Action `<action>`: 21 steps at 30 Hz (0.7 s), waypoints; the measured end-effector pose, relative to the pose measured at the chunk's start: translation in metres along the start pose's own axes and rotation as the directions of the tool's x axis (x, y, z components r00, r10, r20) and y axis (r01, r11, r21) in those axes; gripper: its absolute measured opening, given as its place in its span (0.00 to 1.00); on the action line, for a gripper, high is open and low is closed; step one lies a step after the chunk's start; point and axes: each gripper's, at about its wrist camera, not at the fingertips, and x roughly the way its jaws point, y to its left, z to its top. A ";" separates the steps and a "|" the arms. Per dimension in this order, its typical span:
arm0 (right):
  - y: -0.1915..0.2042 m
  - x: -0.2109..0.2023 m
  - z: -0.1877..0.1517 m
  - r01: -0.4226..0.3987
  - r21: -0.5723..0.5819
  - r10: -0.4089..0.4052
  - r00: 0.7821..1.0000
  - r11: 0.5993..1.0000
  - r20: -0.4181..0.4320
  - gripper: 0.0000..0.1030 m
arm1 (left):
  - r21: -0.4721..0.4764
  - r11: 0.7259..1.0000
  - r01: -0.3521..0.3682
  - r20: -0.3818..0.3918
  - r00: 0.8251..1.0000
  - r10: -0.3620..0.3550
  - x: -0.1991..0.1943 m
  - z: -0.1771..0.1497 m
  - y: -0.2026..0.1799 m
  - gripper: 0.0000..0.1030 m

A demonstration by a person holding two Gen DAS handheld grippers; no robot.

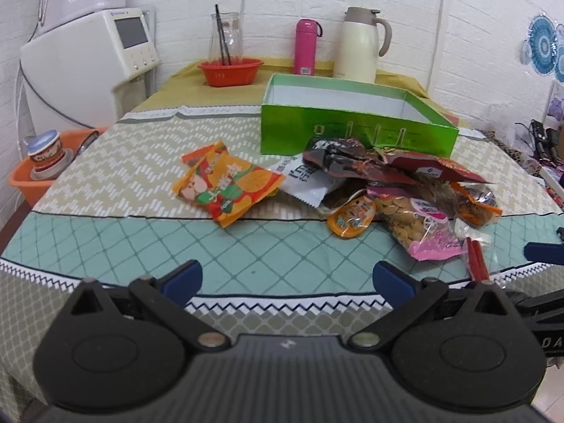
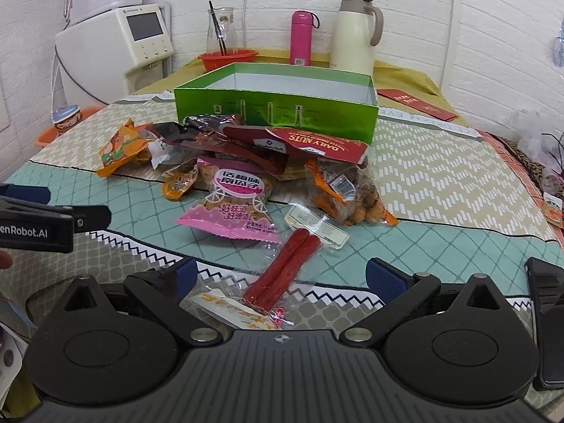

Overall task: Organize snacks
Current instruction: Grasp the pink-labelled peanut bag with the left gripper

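Observation:
A pile of snack packets lies on the table in front of an open green box, also seen in the right wrist view. An orange cracker packet lies at the left of the pile. A pink packet of seeds, a red Daily Nuts pack and a bag of orange nuts lie in the middle. A clear pack of red sausages lies nearest, between the right gripper's open fingers. My left gripper is open and empty, short of the pile.
A red bowl with a glass jug, a pink flask and a cream thermos jug stand behind the box. A white appliance stands at the left. An orange basin sits off the table's left edge. A black phone lies at the right.

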 end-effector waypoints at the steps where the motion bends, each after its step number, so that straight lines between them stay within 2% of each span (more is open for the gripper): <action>1: 0.002 0.001 0.000 -0.023 -0.016 0.023 1.000 1.000 0.014 1.00 | 0.010 1.000 0.028 0.006 1.000 -0.028 0.001 0.004 -0.002 0.99; 3: 0.004 0.005 0.001 -0.067 -0.035 0.069 0.996 0.997 0.049 1.00 | 0.023 0.996 0.091 0.012 0.996 -0.092 0.002 0.011 -0.006 0.99; 5: 0.003 0.009 0.003 -0.108 -0.035 0.110 0.990 0.994 0.083 1.00 | 0.014 0.983 0.184 -0.002 0.983 -0.184 0.005 0.018 -0.010 0.99; 8: 0.004 0.017 0.008 -0.130 -0.053 0.136 0.983 0.990 0.121 1.00 | -0.050 0.950 0.309 -0.044 0.949 -0.311 0.017 0.028 -0.014 0.99; 11: 0.008 0.025 0.010 -0.119 -0.104 0.131 0.984 0.987 0.124 1.00 | -0.099 0.910 0.402 -0.045 0.912 -0.407 0.029 0.034 -0.018 0.97; 15: 0.009 0.033 0.012 -0.146 -0.135 0.161 0.981 0.980 0.105 1.00 | -0.136 0.887 0.442 -0.094 0.885 -0.456 0.051 0.041 -0.026 0.87; 16: 0.008 0.034 0.012 -0.156 -0.136 0.170 0.980 0.978 0.105 1.00 | -0.145 0.880 0.452 -0.113 0.876 -0.468 0.056 0.041 -0.027 0.77; 17: 0.007 0.035 0.013 -0.165 -0.137 0.180 0.978 0.977 0.106 1.00 | -0.156 0.873 0.463 -0.136 0.865 -0.483 0.061 0.042 -0.028 0.72; 19: 0.006 0.037 0.014 -0.182 -0.132 0.196 0.975 0.974 0.108 1.00 | -0.165 0.862 0.479 -0.158 0.850 -0.503 0.067 0.041 -0.031 0.71; 21: 0.006 0.042 0.017 -0.195 -0.127 0.208 0.973 0.973 0.097 1.00 | -0.169 0.862 0.478 -0.162 0.849 -0.502 0.074 0.042 -0.034 0.71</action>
